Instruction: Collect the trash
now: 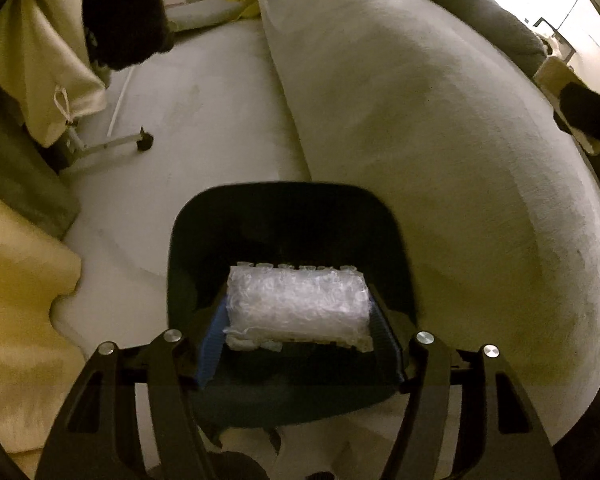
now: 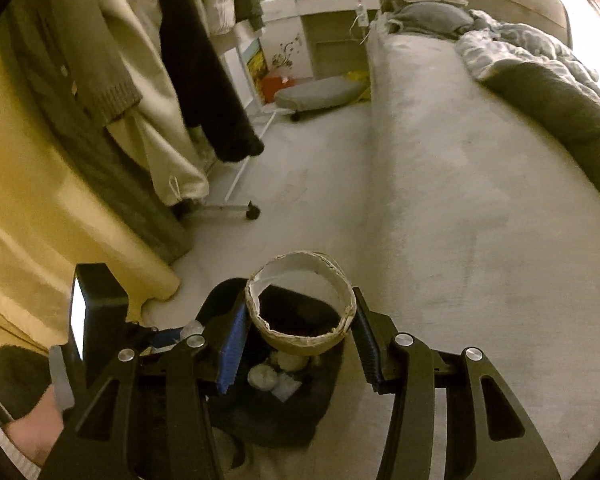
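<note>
My left gripper (image 1: 298,320) is shut on a wad of clear bubble wrap (image 1: 298,306) and holds it over the open mouth of a dark trash bin (image 1: 284,208) on the floor. My right gripper (image 2: 300,316) is shut on a torn cardboard ring (image 2: 300,304), like an empty tape roll, and holds it above the same dark bin (image 2: 284,412). Crumpled white scraps (image 2: 276,376) lie inside the bin. The left gripper body (image 2: 96,316) and the hand holding it (image 2: 28,428) show at the lower left of the right wrist view.
A bed with a pale cover (image 1: 440,160) runs along the right, a rumpled duvet (image 2: 540,64) on it. A clothes rack on wheels (image 2: 236,210) with hanging coats (image 2: 204,80) stands left. A yellow curtain (image 2: 40,200) hangs at far left. Pale carpet (image 1: 204,120) lies between.
</note>
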Motion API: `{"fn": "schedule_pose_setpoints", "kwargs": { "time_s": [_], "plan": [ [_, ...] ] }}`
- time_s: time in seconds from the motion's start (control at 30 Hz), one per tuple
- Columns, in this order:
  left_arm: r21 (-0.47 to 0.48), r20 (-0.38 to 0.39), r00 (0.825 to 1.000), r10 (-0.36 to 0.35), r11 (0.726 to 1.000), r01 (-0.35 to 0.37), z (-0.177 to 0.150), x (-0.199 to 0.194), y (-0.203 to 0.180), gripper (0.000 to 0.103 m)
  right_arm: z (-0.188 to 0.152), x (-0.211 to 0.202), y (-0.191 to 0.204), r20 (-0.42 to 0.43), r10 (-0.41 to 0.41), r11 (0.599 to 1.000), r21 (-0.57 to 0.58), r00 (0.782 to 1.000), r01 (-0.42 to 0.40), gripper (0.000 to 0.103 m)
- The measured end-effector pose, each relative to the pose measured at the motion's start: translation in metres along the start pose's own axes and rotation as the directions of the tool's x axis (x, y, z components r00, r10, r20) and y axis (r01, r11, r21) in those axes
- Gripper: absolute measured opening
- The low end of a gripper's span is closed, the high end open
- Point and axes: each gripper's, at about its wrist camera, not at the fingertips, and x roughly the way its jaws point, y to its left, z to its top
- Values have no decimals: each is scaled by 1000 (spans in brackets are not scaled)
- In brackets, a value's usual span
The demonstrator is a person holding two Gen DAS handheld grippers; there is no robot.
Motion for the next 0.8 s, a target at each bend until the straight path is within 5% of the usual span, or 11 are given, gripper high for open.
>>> {"fn": "schedule_pose_setpoints", "kwargs": {
  "time_s": [0.3,0.8],
  "plan": [
    [-21,20,1000,-7,1000,7,-10,-20,26,80,-1,35,14,-58,31,999,12,998,-30,50],
    [-15,150,988,30,999,-28,-14,-73,62,62,-13,102,38,-173,20,999,-29,985,-26,50]
  ]
}}
